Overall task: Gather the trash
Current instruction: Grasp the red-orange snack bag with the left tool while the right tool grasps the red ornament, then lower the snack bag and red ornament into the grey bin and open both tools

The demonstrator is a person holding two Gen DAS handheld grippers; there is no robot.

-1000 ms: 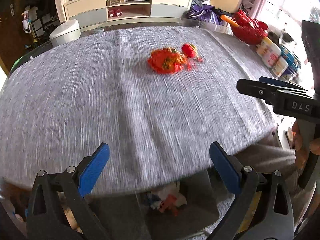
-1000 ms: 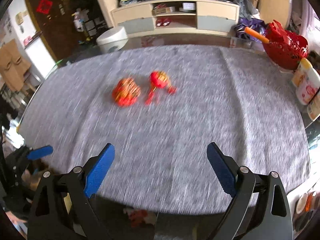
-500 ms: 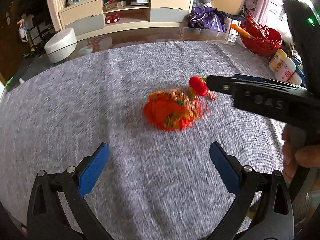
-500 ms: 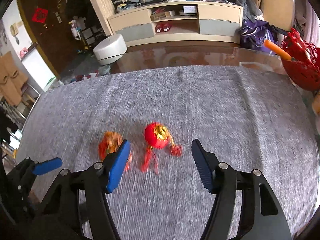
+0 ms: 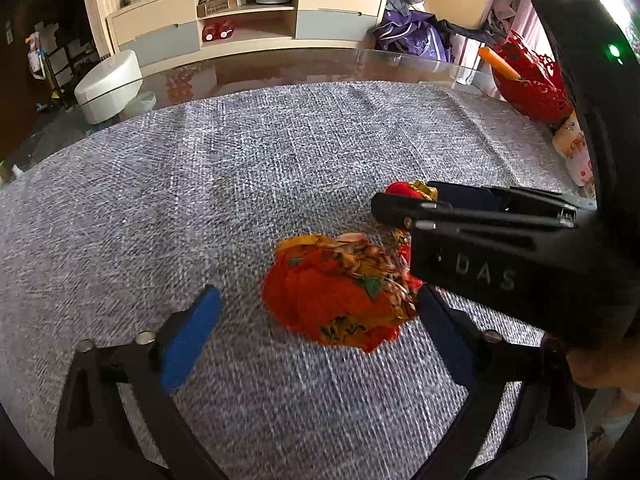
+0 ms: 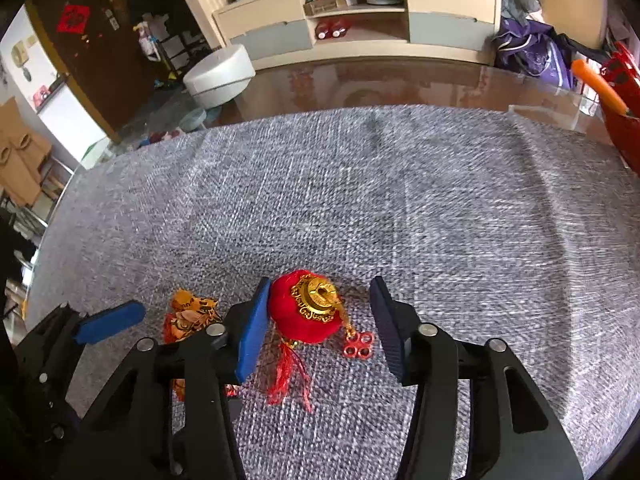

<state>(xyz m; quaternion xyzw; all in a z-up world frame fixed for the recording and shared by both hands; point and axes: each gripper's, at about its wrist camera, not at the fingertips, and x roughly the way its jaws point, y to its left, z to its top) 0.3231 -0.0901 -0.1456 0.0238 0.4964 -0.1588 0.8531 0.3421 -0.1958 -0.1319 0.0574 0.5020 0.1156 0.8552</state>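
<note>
Both tongs gape: left tongs [image 5: 316, 322] around wrapper [image 5: 340, 286], right tongs [image 6: 320, 324] around lantern [image 6: 306, 306].

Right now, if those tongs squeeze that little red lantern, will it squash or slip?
The red lantern looks plush, so it would probably squash a little between the right gripper pads rather than slip. Its tassel lies limp, so it would likely dangle.

A speckled grey woven tablecloth [image 6: 400, 208] lies under a red velvet lantern ornament [image 6: 306, 306], gold-capped, beside orange-red patterned crumpled paper [image 5: 340, 292].
</note>
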